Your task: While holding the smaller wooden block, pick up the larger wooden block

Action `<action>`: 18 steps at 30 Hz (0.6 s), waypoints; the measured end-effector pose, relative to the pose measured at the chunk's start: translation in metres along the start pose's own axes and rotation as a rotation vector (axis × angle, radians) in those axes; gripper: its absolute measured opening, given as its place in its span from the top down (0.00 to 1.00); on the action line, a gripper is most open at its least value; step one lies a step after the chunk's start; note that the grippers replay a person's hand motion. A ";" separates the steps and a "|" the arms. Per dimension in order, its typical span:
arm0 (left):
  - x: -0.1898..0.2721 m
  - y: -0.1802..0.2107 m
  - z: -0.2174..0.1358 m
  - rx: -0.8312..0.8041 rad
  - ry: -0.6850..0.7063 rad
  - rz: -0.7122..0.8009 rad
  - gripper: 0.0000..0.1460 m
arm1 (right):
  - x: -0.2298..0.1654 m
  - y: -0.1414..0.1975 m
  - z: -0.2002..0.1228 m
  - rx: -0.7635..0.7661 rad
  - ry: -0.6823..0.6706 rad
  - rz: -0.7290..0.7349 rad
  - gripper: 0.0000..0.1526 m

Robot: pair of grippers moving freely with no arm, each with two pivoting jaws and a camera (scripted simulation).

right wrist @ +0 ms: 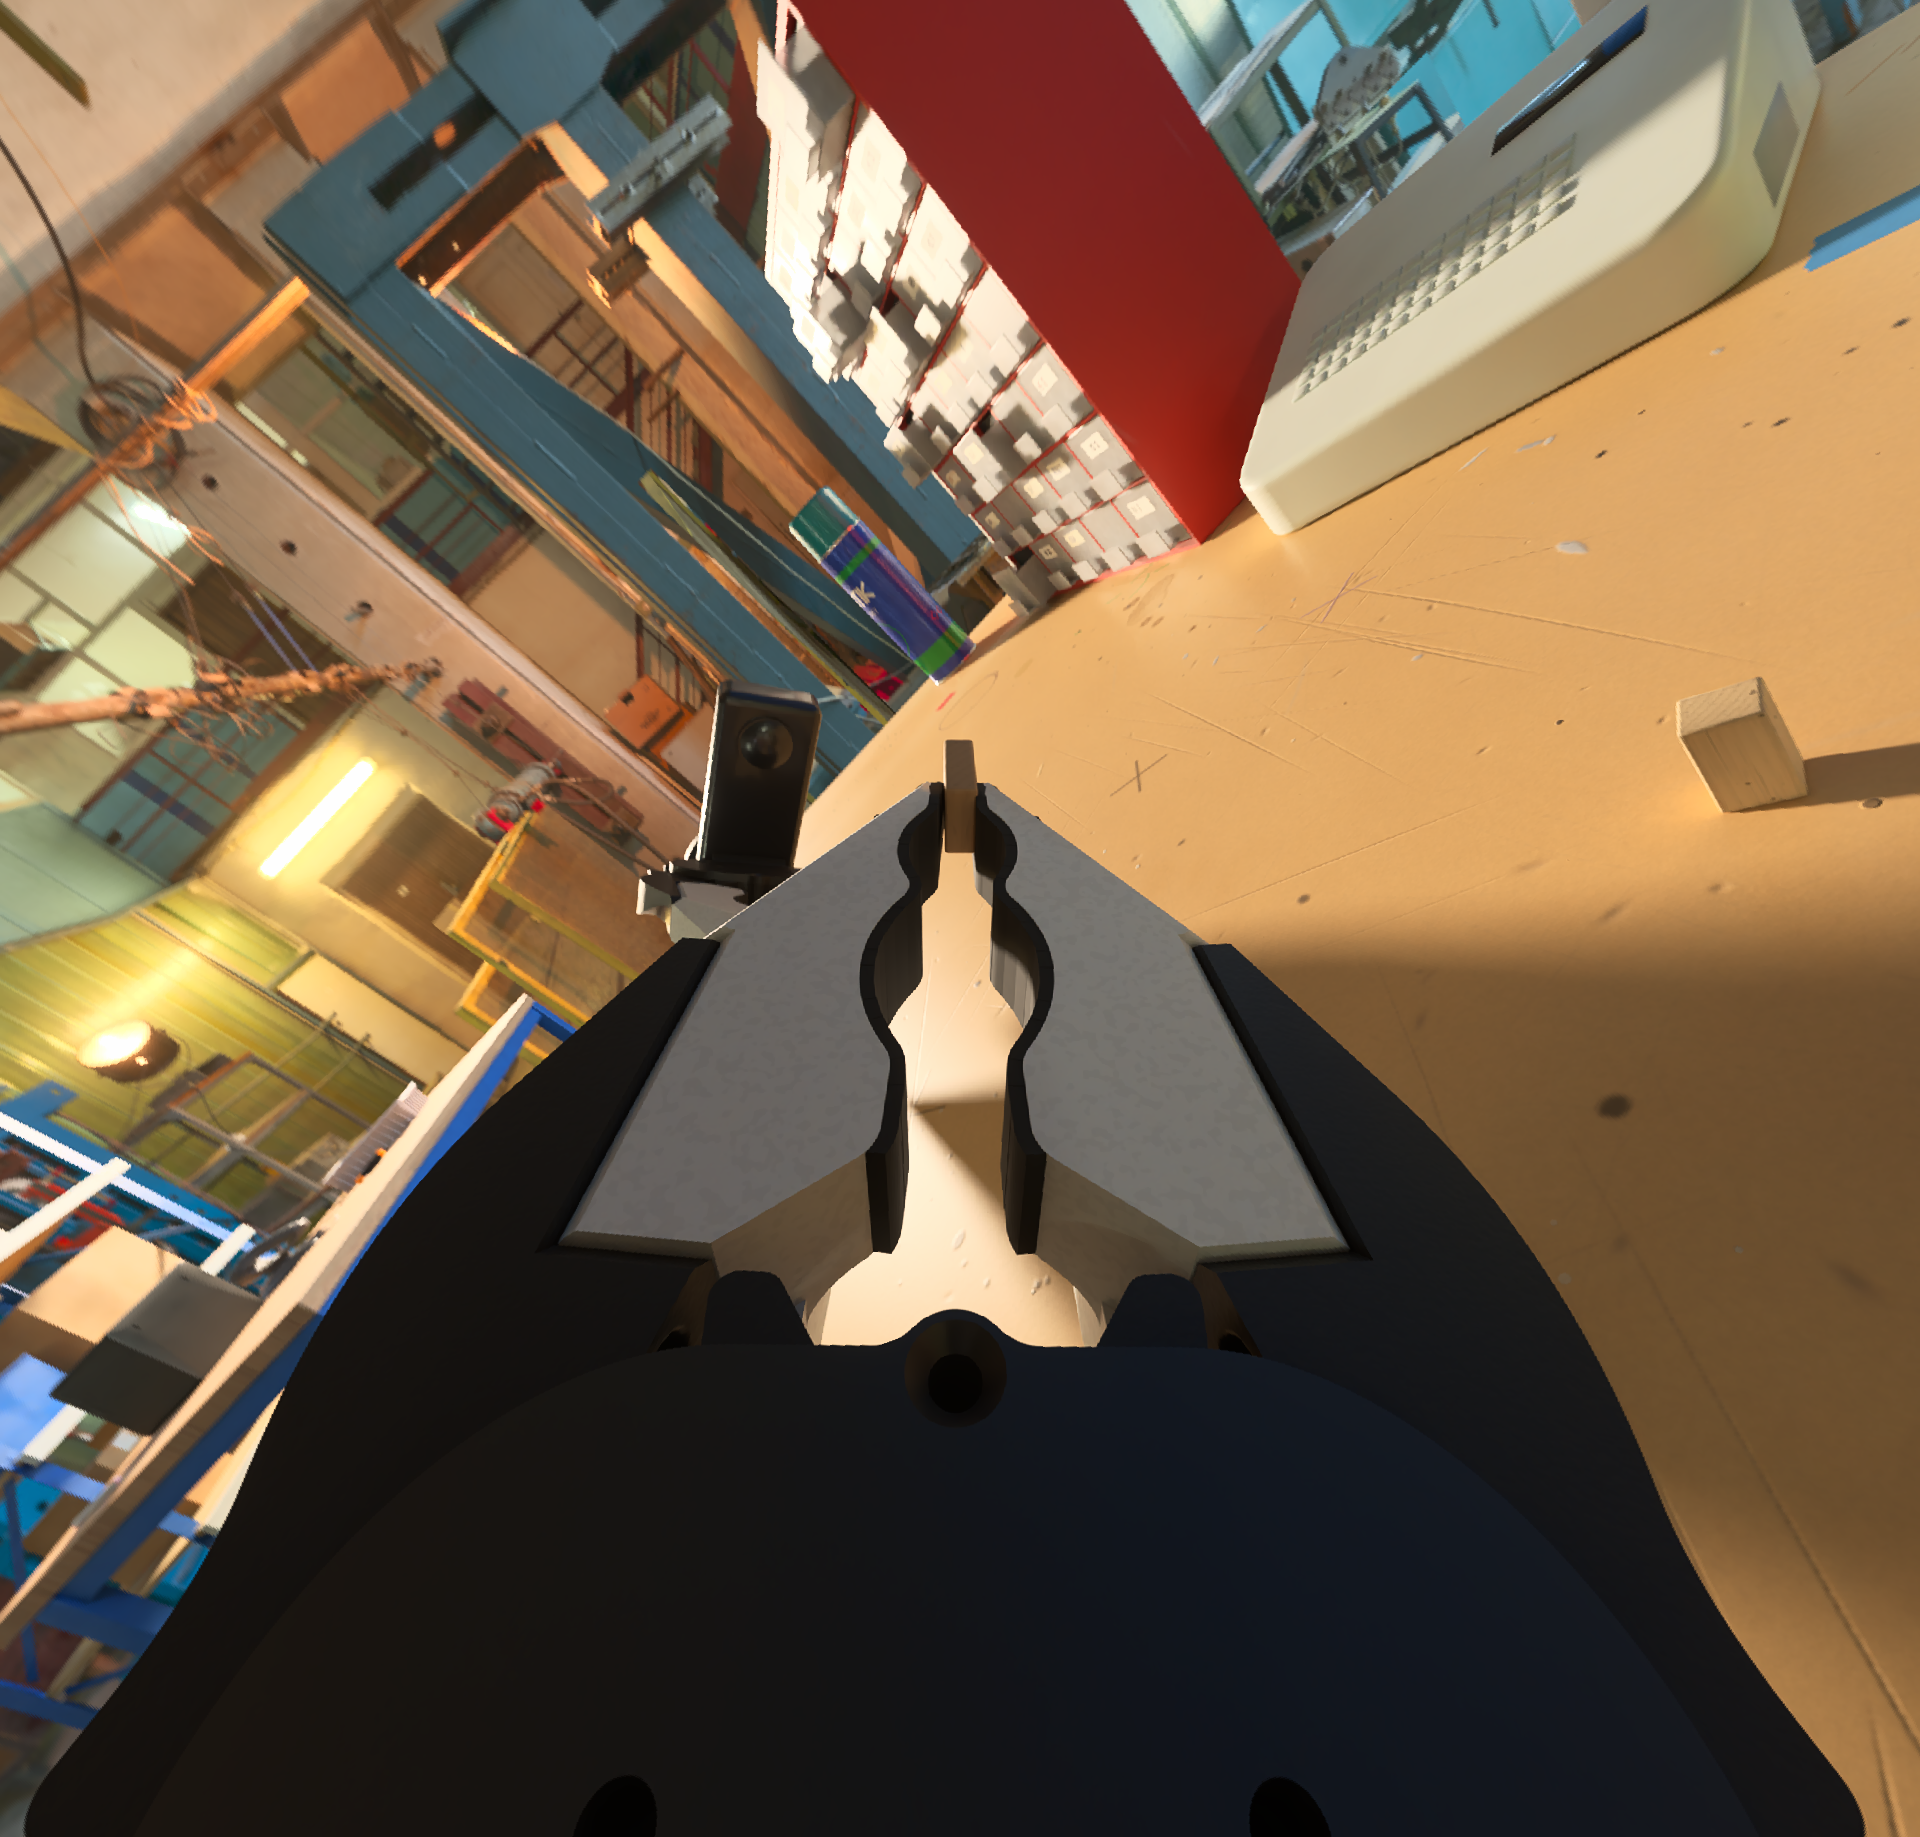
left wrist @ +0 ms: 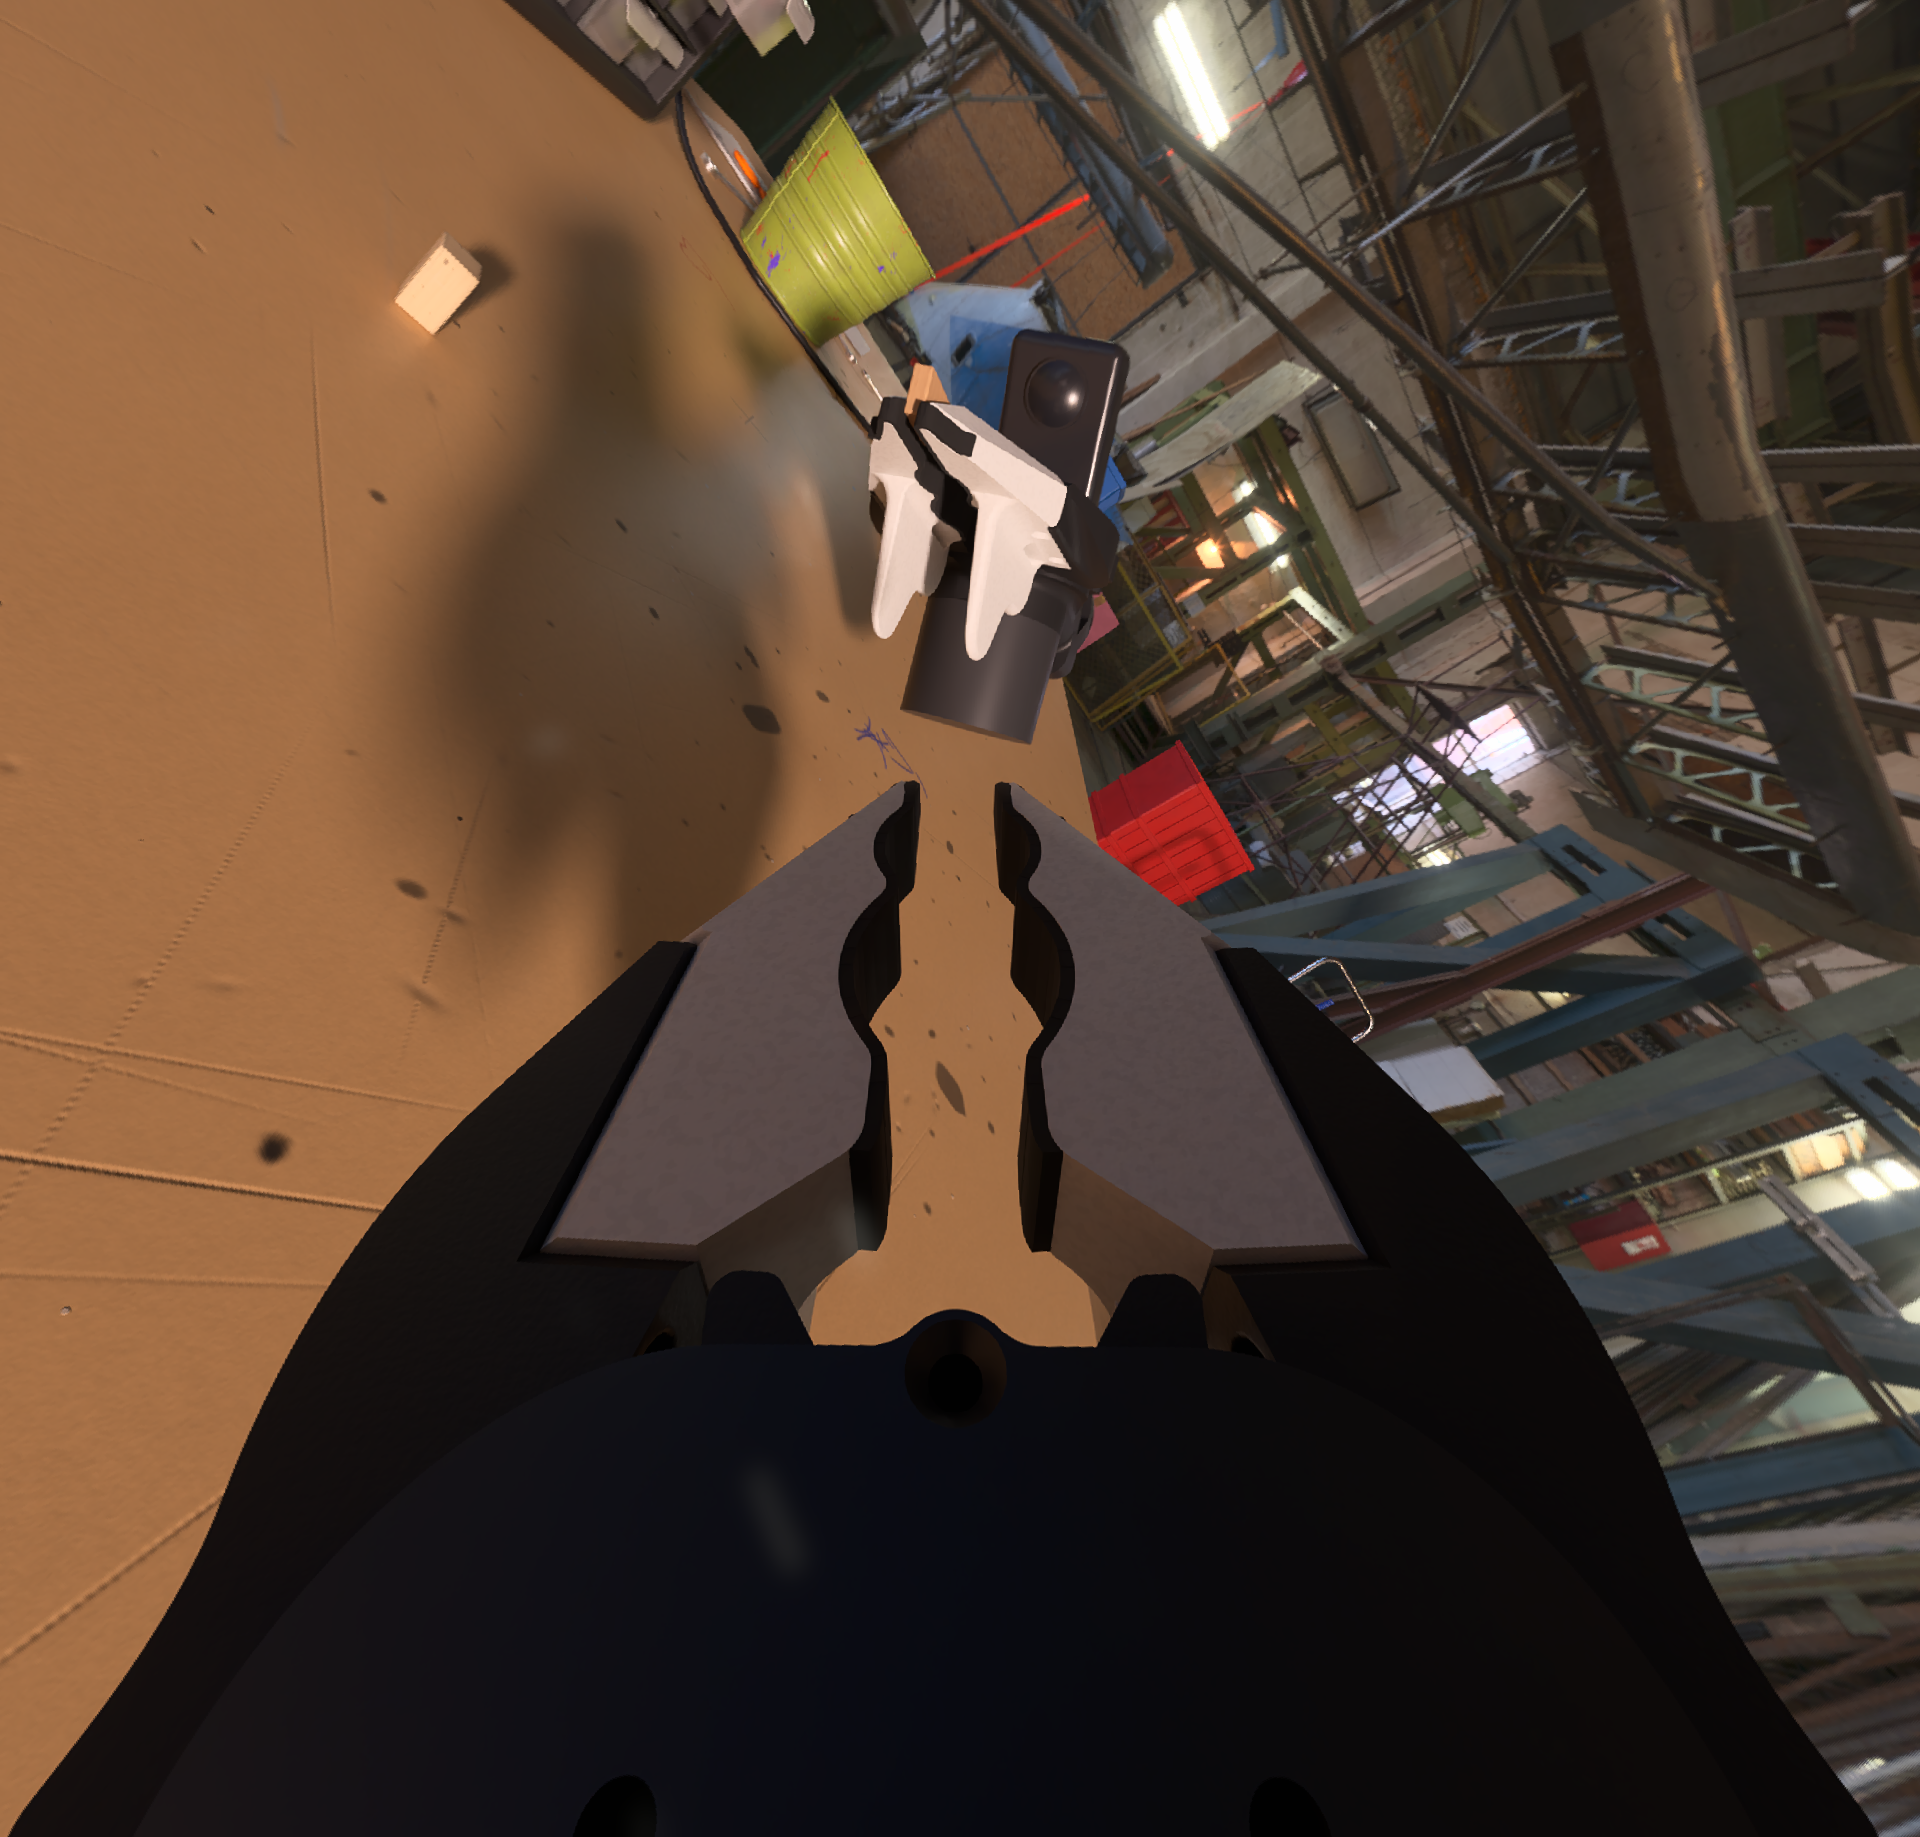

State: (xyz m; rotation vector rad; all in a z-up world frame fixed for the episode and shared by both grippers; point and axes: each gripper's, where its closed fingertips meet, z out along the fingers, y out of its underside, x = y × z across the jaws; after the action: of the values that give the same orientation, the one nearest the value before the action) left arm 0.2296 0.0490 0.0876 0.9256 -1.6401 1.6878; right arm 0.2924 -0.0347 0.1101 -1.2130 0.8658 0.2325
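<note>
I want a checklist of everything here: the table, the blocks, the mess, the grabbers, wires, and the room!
Surface: tan table, scratched and spotted.
Job's things: smaller block pinched at the fingertips; larger block lying free on the table.
Clutter: green bucket, red drawer cabinet, white machine, spray can.
Grippers: right gripper shut on the smaller block; left gripper open, empty.
Cables: black cable by the bucket.
Surroundings: workshop girders, lamps.
</note>
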 end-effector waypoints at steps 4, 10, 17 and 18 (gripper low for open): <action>0.000 0.005 0.002 -0.035 0.018 -0.027 0.91 | -0.005 0.005 0.003 -0.045 0.014 -0.075 0.97; -0.003 0.017 0.005 -0.125 -0.008 0.019 1.00 | -0.028 0.009 0.007 -0.078 0.037 -0.395 0.97; -0.009 0.031 0.009 -0.225 -0.109 0.209 1.00 | -0.051 0.010 0.009 -0.046 -0.097 -0.408 0.97; -0.007 0.032 0.010 -0.229 -0.099 0.216 1.00 | -0.050 0.010 0.009 -0.049 -0.096 -0.397 0.97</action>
State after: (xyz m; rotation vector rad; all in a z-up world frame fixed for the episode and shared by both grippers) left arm 0.2077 0.0375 0.0633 0.7518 -2.0130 1.5680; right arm 0.2572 -0.0087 0.1381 -1.3807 0.5239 -0.0101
